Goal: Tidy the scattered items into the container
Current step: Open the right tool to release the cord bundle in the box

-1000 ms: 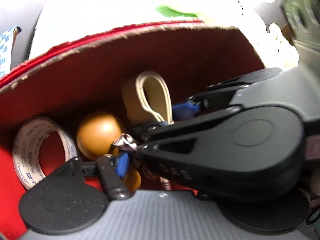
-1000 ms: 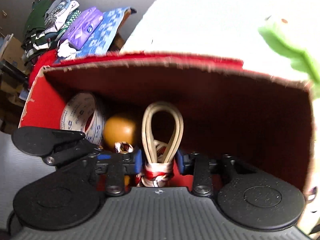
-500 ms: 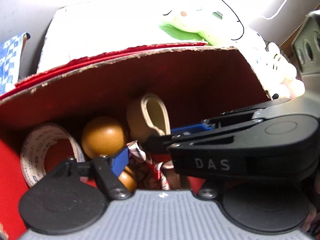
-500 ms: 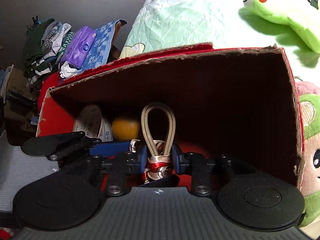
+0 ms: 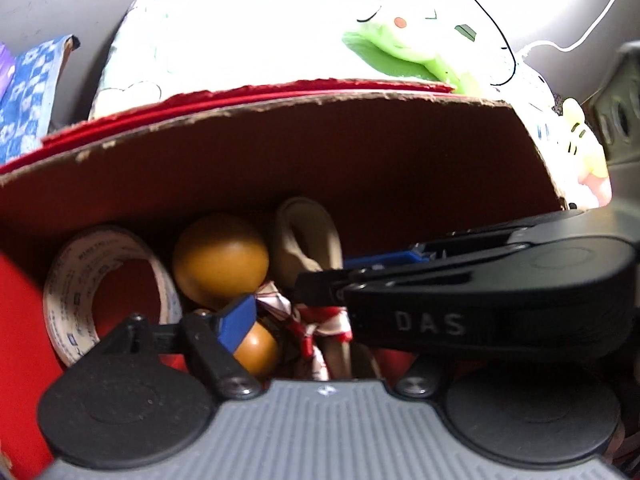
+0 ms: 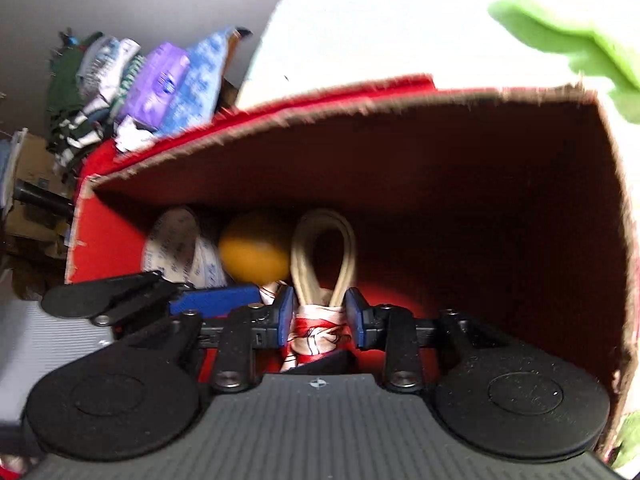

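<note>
A red cardboard box [image 5: 360, 152] [image 6: 440, 168] fills both views. Inside lie a white tape roll [image 5: 108, 292], a brown wooden ball [image 5: 220, 260] [image 6: 256, 252], and a beige cord loop [image 6: 324, 256] bound with red-and-white cloth [image 6: 320, 332]. My right gripper [image 6: 320, 314] reaches into the box. Its blue pads press the cloth-bound cord from both sides, and its jaws are starting to open. My left gripper [image 5: 316, 316] hangs over the same bundle, jaws widening. Its left pad [image 5: 236, 320] is free. Its other finger is hidden behind the right gripper [image 5: 332, 270].
Pale bedding [image 5: 240, 40] with a green plush toy [image 5: 400, 40] lies behind the box. Another plush [image 5: 580, 148] sits at the box's right corner. Folded clothes and a purple pack [image 6: 160, 76] are piled beyond its left side.
The right gripper's pads have come in from standing apart onto the cloth-bound cord. In the left wrist view the right gripper now lies lower and further right.
</note>
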Demonstrator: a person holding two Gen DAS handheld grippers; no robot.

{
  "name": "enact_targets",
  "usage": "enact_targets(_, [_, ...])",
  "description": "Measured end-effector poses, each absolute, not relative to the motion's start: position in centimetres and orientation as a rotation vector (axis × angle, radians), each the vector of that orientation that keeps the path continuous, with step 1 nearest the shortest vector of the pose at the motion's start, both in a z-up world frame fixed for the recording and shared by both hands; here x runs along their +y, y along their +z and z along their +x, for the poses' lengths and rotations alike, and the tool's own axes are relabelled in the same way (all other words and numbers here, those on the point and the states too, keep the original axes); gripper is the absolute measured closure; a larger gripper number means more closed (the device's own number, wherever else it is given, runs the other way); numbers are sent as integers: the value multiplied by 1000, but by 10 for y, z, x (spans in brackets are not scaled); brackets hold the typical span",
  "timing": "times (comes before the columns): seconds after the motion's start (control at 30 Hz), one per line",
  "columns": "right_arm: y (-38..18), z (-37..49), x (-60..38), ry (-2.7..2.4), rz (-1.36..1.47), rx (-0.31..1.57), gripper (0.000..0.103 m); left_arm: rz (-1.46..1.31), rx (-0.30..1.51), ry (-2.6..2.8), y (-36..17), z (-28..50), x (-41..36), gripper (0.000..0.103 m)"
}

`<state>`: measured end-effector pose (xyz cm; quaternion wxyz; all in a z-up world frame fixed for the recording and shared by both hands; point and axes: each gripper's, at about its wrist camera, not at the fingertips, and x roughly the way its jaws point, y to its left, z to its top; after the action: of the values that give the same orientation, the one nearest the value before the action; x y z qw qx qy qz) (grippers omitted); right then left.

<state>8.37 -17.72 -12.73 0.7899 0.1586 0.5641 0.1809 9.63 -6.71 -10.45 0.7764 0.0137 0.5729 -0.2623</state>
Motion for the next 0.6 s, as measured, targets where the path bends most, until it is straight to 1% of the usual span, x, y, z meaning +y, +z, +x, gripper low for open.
enact_targets(0.1, [-123,79,-183,394,365,1154,65,4,1244,-569,-107,100,-68,23])
enact_targets(0.17, [-123,80,-187,386,397,1131,65,9,1243,-569,-116,109,-71,23])
enact_targets(0.37, [-122,80,-189,349,415,1096,67,12,1234,-567,-113,107,-68,23])
enact_targets(0.4, [-122,80,-188,347,406,1102,67,12,1234,-566,-112,106,-66,23])
enact_targets(0.47, [-123,83,-188,362,401,1121,79,15,1232,-567,-112,106,-65,23])
enact_targets(0.5, [-124,83,-188,381,409,1130,81,16,1230,-566,-111,106,-65,23])
enact_targets(0.6, [-126,84,-193,397,449,1137,82,10,1229,-564,-111,106,-64,23])
